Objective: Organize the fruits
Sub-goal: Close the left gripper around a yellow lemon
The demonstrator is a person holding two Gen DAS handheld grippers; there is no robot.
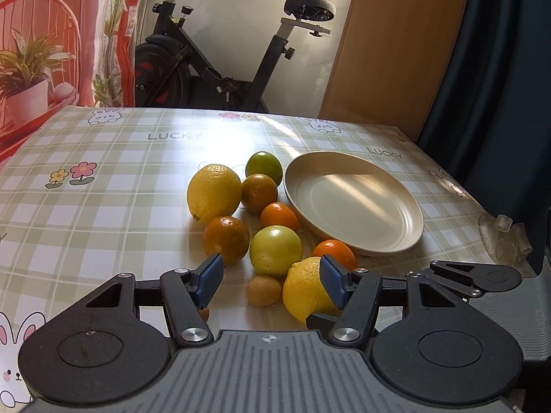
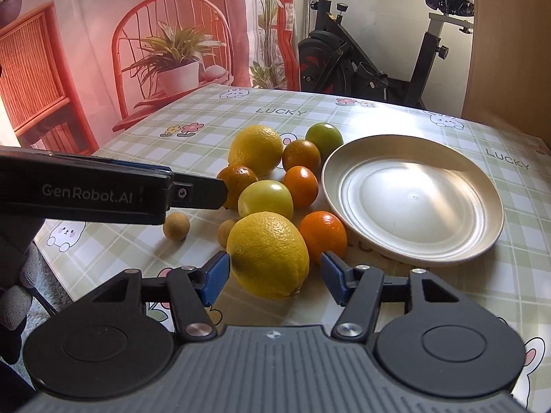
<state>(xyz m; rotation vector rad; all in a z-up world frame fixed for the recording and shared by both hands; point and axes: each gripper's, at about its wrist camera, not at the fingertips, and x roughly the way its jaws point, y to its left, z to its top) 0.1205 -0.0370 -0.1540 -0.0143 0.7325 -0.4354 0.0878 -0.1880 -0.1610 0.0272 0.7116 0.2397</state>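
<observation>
A cluster of fruit lies on the checked tablecloth left of a bare cream plate. My right gripper stands open around the near lemon; its left pad is at the peel and the right pad stands clear. My left gripper is open low over the near fruit, with a small brown fruit and a yellow-green fruit between its fingers. Its right finger covers part of the near lemon. In the right wrist view the left gripper reaches in from the left beside a dark orange.
Farther back lie a big lemon, a green fruit and small oranges. A second brown fruit sits apart at the left. Clear plastic pieces lie at the table's right edge. An exercise bike stands behind the table.
</observation>
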